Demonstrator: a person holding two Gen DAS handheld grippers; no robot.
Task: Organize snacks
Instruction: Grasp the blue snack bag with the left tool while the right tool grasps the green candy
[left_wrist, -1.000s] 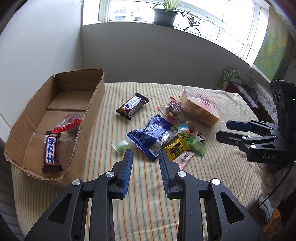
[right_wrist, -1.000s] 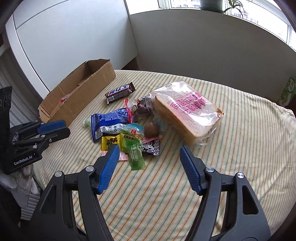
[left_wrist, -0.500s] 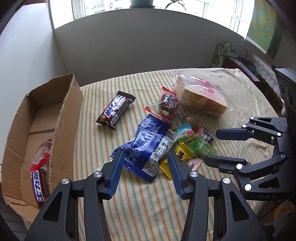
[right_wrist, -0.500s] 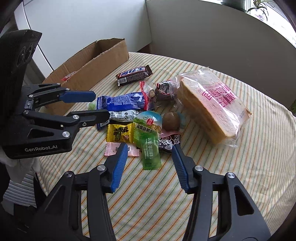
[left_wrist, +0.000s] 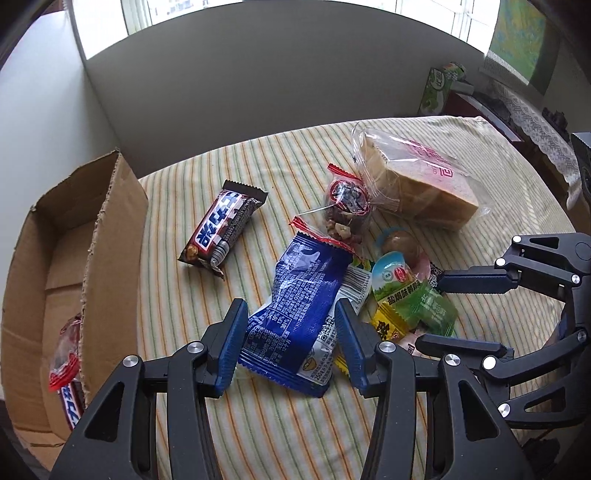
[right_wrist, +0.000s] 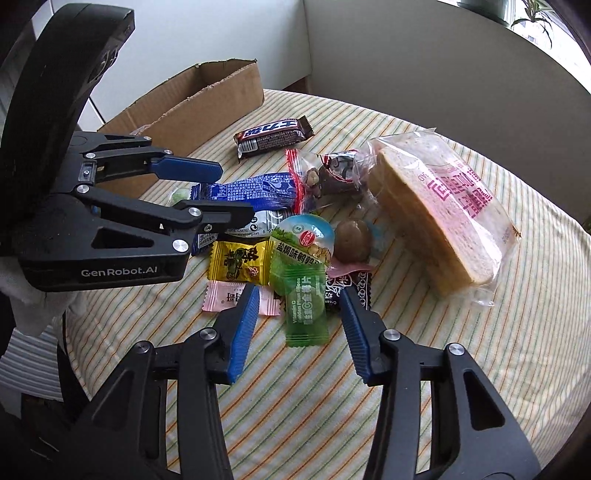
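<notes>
- Round table w/ green-and-orange striped cloth (left_wrist: 295, 424) carries everything.
- Open brown cardboard box (left_wrist: 110, 258) sits at table's left edge in left wrist view; a red-trimmed clear bag and a dark choc bar (left_wrist: 70, 400) lie inside.
- Clear plastic bag of sliced bread w/ pink print (right_wrist: 443, 214) lies on far right of the snack pile.
- Left gripper (left_wrist: 291, 339), black w/ blue pads, jaws apart, straddles the near end of the blue foil snack packet (left_wrist: 299, 314); pads beside it, not pressing.
- Right gripper (right_wrist: 297, 325), same build, jaws apart, brackets the green transparent plum-slice sachet (right_wrist: 304, 314); pads not touching it.
- Dark brown choc bar w/ white lettering (left_wrist: 221, 229) lies alone between box and pile.
- Small clear bag of nuts w/ red seal (left_wrist: 343, 210) is touching the bread bag.
- Yellow candy wrapper (right_wrist: 240, 262) and pink wrapper (right_wrist: 221, 301) lie just left of the green sachet.
- Brown round snack (right_wrist: 352, 240) sits mid-pile.
</notes>
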